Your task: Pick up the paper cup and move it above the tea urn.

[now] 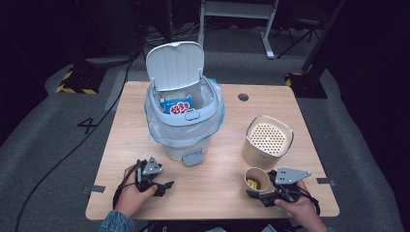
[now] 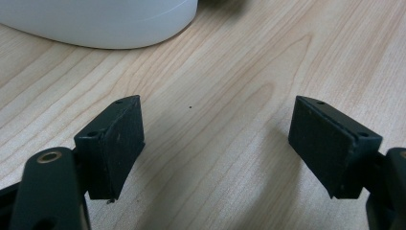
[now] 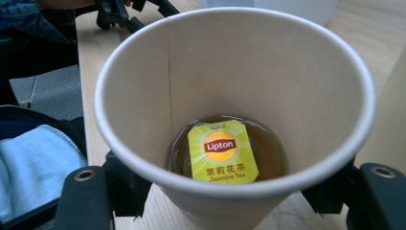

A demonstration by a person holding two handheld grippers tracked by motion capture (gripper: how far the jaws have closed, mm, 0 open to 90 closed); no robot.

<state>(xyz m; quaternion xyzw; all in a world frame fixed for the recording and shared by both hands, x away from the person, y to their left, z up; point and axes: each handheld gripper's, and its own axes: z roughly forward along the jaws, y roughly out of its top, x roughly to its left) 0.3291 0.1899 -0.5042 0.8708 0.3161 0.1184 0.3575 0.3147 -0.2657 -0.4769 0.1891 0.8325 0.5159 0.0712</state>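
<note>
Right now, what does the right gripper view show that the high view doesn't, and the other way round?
Right gripper view: a yellow Lipton jasmine tea tag lying in a little brown liquid at the cup's bottom.

High view: the open-lidded bin with a blue packet inside, and a beige perforated-top container.

Both: the paper cup between the right claw's jaws, on the wooden table.

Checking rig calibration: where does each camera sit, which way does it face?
High view: above the person's side, looking forward and down on the table; both hands, left gripper, right gripper.
Left gripper view: on that gripper, facing bare wood and the bin; fingers apart.
Right gripper view: looks down into the paper cup between its fingers.
Shared: cup and bin appear in the high view too.
</note>
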